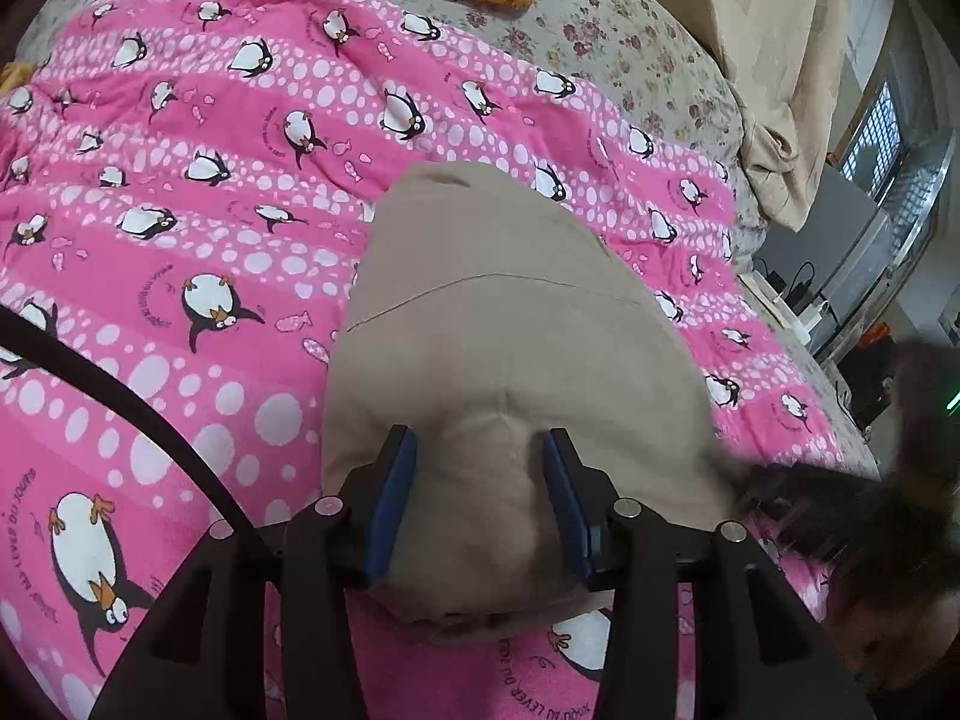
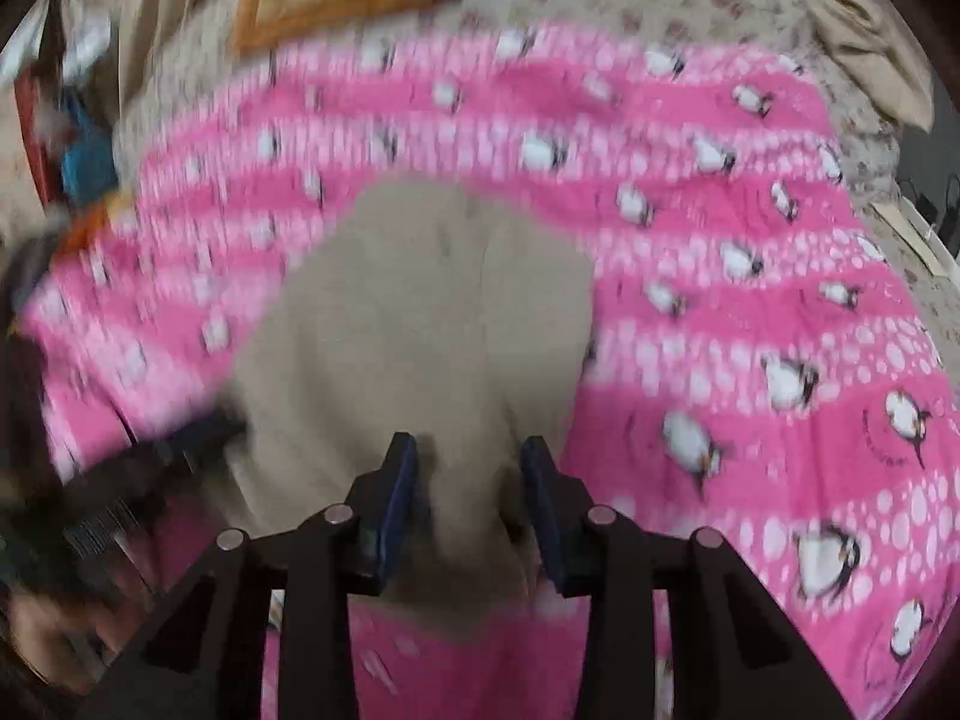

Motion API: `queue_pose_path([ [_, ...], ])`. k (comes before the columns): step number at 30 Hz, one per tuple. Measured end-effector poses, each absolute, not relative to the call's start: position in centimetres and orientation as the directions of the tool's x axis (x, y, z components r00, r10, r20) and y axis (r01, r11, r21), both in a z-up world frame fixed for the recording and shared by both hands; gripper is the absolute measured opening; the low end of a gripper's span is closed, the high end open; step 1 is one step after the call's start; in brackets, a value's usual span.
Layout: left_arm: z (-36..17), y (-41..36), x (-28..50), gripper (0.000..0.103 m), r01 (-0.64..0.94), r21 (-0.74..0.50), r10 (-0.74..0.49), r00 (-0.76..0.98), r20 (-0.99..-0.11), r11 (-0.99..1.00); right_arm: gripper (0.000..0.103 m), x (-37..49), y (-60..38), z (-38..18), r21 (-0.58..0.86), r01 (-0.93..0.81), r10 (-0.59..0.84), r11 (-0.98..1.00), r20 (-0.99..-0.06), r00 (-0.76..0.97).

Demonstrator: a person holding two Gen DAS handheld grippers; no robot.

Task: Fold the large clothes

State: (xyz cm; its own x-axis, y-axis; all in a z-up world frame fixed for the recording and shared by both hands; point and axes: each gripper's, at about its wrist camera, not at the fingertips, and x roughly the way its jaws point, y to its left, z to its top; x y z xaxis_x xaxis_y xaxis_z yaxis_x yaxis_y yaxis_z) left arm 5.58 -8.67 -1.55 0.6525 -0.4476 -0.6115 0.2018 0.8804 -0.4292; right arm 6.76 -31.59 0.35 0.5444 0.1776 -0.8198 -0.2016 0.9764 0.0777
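I have the beige garment [image 1: 510, 336] on the pink blanket [image 1: 180, 228] over the bed, near its middle. My left tongs [image 1: 480, 462] stand spread, a bunched ridge of cloth between the pads, not clearly pinched. My right tongs [image 2: 468, 468] look the same, though that view is blurred, so I cannot tell if they grip. To fold well I would close both on the near edge, lift evenly and carry it far, keeping the seam straight.
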Motion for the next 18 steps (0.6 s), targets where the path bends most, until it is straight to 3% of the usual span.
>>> queue_pose_path([
  [4, 0.6, -7.6, 5.2, 0.026, 0.202, -0.429, -0.442, 0.676, -0.589, 0.881, 0.042, 6.5, -33.8, 1.6, 0.169, -0.178, 0.241, 0.969, -0.783, 0.573],
  [6, 2.0, -6.3, 5.6, 0.029, 0.182, -0.432, -0.422, 0.712, -0.561, 0.883, 0.066, 6.3, -35.6, 2.9, 0.187, -0.131, 0.227, 0.974, -0.729, 0.645],
  [7, 2.6, -5.6, 6.1, 0.038, 0.168, -0.427, -0.405, 0.725, -0.558, 0.888, 0.086, 6.6, -36.6, 3.2, 0.194, -0.082, 0.198, 0.978, -0.713, 0.673],
  [8, 3.1, -4.8, 7.2, 0.043, 0.147, -0.427, -0.388, 0.734, -0.557, 0.892, 0.089, 6.9, -37.6, 3.4, 0.215, -0.038, 0.181, 0.976, -0.699, 0.691],
  [9, 3.3, -4.1, 8.2, 0.048, 0.126, -0.430, -0.375, 0.736, -0.564, 0.894, 0.089, 7.4, -38.3, 3.4, 0.245, -0.014, 0.185, 0.970, -0.692, 0.698],
  [12, 2.2, -3.3, 12.4, 0.049, 0.112, -0.433, -0.389, 0.672, -0.630, 0.895, 0.089, 9.7, -39.3, 2.5, 0.336, -0.014, 0.257, 0.942, -0.692, 0.675],
  [15, 0.0, -4.2, 15.3, 0.049, 0.194, -0.423, -0.453, 0.564, -0.690, 0.885, 0.089, 12.7, -38.7, 0.5, 0.350, -0.059, 0.309, 0.935, -0.722, 0.620],
  [18, -1.7, -4.6, 14.4, 0.049, 0.245, -0.440, -0.495, 0.578, -0.649, 0.864, 0.092, 14.2, -38.4, -2.1, 0.356, -0.057, 0.320, 0.933, -0.743, 0.588],
])
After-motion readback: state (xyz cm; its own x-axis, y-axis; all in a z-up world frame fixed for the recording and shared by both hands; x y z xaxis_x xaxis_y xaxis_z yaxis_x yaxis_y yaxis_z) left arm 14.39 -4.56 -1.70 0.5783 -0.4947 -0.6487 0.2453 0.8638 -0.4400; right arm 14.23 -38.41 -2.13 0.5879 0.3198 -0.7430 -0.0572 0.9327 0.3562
